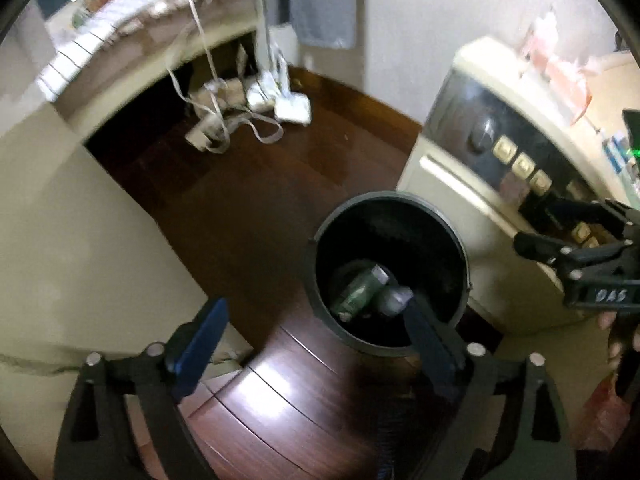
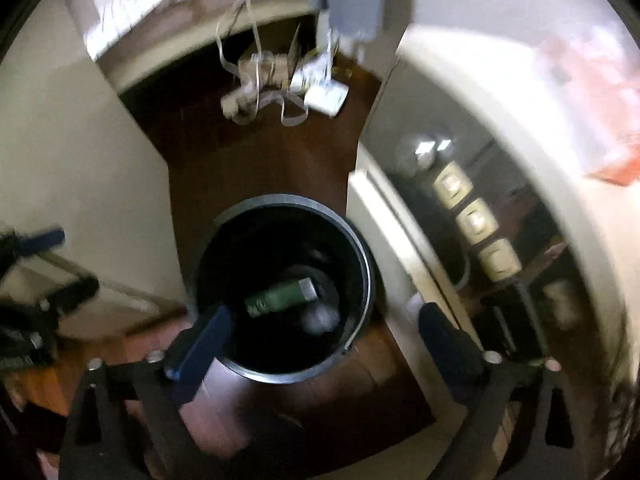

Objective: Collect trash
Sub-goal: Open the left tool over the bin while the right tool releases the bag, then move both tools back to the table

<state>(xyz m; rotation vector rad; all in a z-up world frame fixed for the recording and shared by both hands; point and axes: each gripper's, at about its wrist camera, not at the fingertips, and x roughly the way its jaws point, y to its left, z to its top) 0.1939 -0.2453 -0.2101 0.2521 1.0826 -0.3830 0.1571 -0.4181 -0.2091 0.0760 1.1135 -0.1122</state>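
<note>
A black round bin (image 1: pixel 384 197) stands on the dark wooden floor. Inside it lie a green can (image 1: pixel 358 292) and a grey crumpled piece (image 1: pixel 394 299). My left gripper (image 1: pixel 316 322) hangs open above the bin's near left rim, nothing between its blue fingers (image 1: pixel 200 340). In the right wrist view the bin (image 2: pixel 280 201) is right below, with the green can (image 2: pixel 280 296) and the grey piece (image 2: pixel 320 318) at its bottom. My right gripper (image 2: pixel 324 322) stands open and empty over the bin's near edge. Each gripper shows in the other's view: right gripper (image 1: pixel 524 222), left gripper (image 2: pixel 60 264).
A cream appliance with a dark button panel (image 1: pixel 500 152) stands close on the bin's right. A cream cabinet (image 1: pixel 80 220) is on the left. White power strips and tangled cables (image 1: pixel 240 120) lie on the floor under a shelf at the back. Pink bags (image 1: pixel 560 60) sit on the appliance.
</note>
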